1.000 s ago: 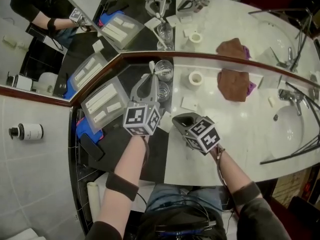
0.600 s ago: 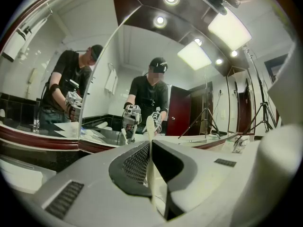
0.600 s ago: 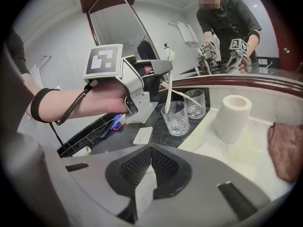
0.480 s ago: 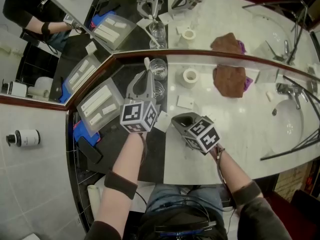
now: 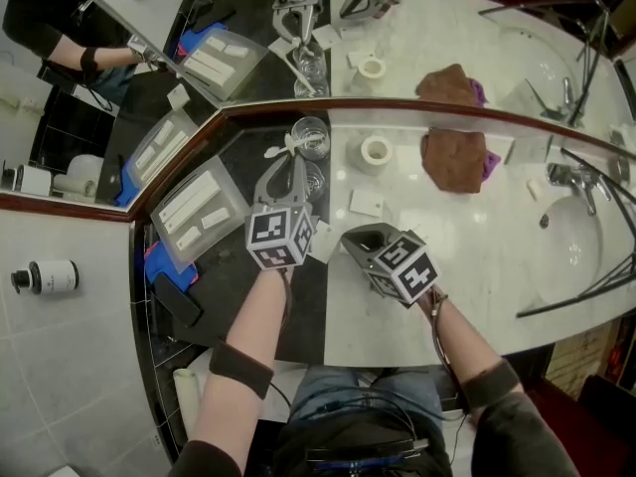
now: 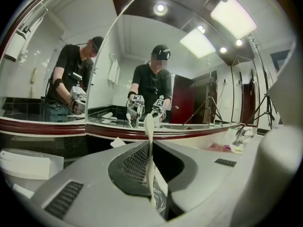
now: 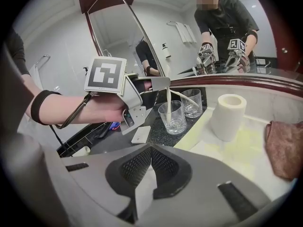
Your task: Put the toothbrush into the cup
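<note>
My left gripper [image 5: 295, 162] holds a white toothbrush [image 7: 167, 103] upright, its lower end inside the near clear glass [image 7: 172, 117] on the dark counter. Its jaws have just been opening a little, with the toothbrush [image 6: 150, 143] still standing between the pads. The near glass [image 5: 316, 180] is partly hidden under that gripper in the head view. A second glass [image 7: 191, 102] behind it holds another toothbrush [image 7: 182, 94], which leans left. My right gripper [image 5: 350, 238] hovers shut and empty over the counter, pointing at the glasses.
A white roll [image 7: 228, 116] stands right of the glasses, with a brown cloth [image 5: 454, 160] beyond it. A white packet [image 7: 140, 134] lies on the dark counter. A clear plastic box [image 5: 199, 207] sits at the left and a sink [image 5: 586, 251] at the right. A mirror backs the counter.
The left gripper has come down with the toothbrush, whose lower end now sits in the near glass. The right gripper has stayed where it was.
</note>
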